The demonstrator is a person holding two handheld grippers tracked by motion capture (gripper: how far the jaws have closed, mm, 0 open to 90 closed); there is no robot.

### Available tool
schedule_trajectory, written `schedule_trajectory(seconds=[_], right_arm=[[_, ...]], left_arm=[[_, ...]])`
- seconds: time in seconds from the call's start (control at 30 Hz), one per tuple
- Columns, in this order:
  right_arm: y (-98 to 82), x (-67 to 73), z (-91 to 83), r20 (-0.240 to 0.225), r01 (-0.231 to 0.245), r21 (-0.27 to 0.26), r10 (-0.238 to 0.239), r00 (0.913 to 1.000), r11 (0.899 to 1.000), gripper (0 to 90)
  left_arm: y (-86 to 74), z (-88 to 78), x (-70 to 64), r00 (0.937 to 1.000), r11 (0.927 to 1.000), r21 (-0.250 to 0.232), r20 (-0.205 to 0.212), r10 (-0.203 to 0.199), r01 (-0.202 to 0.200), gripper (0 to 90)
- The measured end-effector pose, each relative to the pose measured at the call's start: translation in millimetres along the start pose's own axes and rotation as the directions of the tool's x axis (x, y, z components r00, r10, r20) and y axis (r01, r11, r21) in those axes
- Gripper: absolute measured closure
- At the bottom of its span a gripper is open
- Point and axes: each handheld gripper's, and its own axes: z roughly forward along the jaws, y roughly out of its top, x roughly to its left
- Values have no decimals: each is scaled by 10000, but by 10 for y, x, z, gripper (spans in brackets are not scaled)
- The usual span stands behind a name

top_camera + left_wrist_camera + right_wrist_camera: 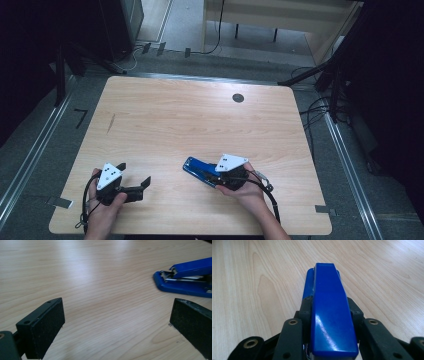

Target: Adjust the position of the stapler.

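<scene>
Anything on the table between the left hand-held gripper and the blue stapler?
Nothing: bare wood separates the left hand-held gripper from the blue stapler, as the high view and the left gripper view show.

The blue stapler's point(332, 312) rear end — hidden between the jaws.

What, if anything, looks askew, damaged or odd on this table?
Nothing stands out. The blue stapler sits intact between the right gripper's jaws; the left gripper is open over bare table.
</scene>
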Motion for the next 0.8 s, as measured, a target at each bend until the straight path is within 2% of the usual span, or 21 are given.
schedule_trajectory(seconds=[0.03,0.13,0.2,0.23,0.3,0.33,0.37,0.47,0.5,0.53,0.57,0.63,0.67,0.7,0.77,0.8], right_arm=[[-9,0,-8,-46,-10,-35,10,10000,10000,671],[-16,9,-14,25,-115,-113,115,9999,9999,664],[-24,18,-41,276,-241,-433,253,9993,9988,531],[-26,19,-67,325,-467,-593,487,9983,9971,498],[-45,29,-156,389,-701,-770,733,9966,9946,473],[-45,29,-156,389,-701,-770,733,9966,9946,473],[-62,43,-228,471,-727,-810,767,9959,9941,488],[-87,62,-316,511,-800,-996,854,9950,9918,505],[-124,66,-397,445,-1039,-1175,1098,9930,9876,511],[-124,66,-397,445,-1039,-1175,1098,9930,9876,511],[-146,70,-432,456,-1193,-1247,1258,9910,9850,520],[-196,66,-489,513,-1508,-1308,1586,9860,9799,526],[-228,61,-512,523,-1720,-1431,1810,9821,9746,536],[-296,44,-543,560,-2078,-1704,2200,9739,9632,558],[-316,40,-549,602,-2176,-1714,2306,9712,9609,557],[-348,28,-553,451,-2444,-1839,2566,9655,9521,562]], left_arm=[[14,25,-68,9998,9999,59,146,155,-156,0],[30,69,-139,9989,9994,199,382,278,-286,0],[51,109,-211,9990,9989,329,313,334,-344,15],[60,121,-246,9991,9989,264,167,379,-383,89],[82,158,-310,9991,9989,264,169,392,-397,197],[92,177,-341,9988,9987,247,199,444,-449,197],[110,214,-394,9984,9987,157,312,471,-476,317],[128,274,-460,9975,9985,123,458,533,-539,435],[145,353,-549,9954,9976,180,701,649,-663,487],[145,353,-549,9954,9976,180,701,649,-663,525],[153,393,-594,9941,9973,206,839,684,-703,525],[176,470,-686,9897,9948,291,1081,940,-977,628],[189,512,-739,9898,9942,410,1061,949,-997,653],[206,593,-814,9876,9925,554,1194,1014,-1086,706],[218,655,-860,9855,9913,686,1355,1024,-1124,722],[222,702,-899,9841,9903,701,1404,1090,-1197,747]])
